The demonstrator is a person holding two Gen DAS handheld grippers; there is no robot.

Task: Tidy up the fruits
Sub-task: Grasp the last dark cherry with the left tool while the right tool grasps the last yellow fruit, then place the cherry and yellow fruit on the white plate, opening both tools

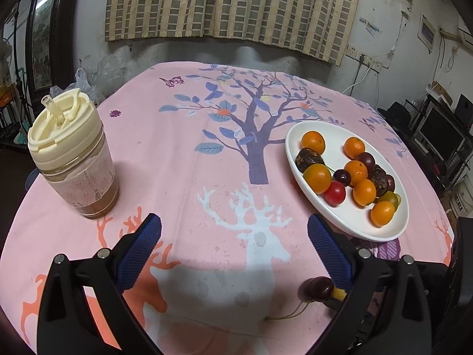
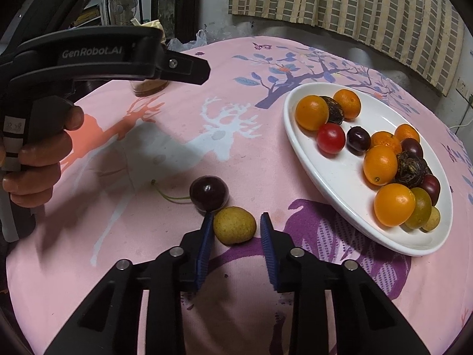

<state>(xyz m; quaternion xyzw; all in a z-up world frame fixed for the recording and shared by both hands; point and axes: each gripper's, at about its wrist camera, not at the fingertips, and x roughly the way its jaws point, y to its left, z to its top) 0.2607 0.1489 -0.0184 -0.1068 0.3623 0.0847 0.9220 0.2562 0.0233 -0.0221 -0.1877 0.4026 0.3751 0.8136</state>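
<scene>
A white oval plate (image 2: 331, 174) on the pink cloth holds several orange, red, dark and green fruits; it also shows in the left wrist view (image 1: 348, 222). A small yellow fruit (image 2: 235, 224) lies on the cloth between the tips of my right gripper (image 2: 236, 220), which is open around it; the left pad is close to it and I cannot tell if it touches. A dark cherry (image 2: 209, 193) with a green stem lies just beyond it. My left gripper (image 1: 235, 223) is open and empty above the cloth. The cherry (image 1: 316, 288) shows by its right finger.
A clear tumbler with a cream lid and straw (image 1: 72, 153) stands at the table's left. The left gripper's body (image 2: 118, 56) and the hand holding it hang over the table's left half. The wall and curtain are behind the table.
</scene>
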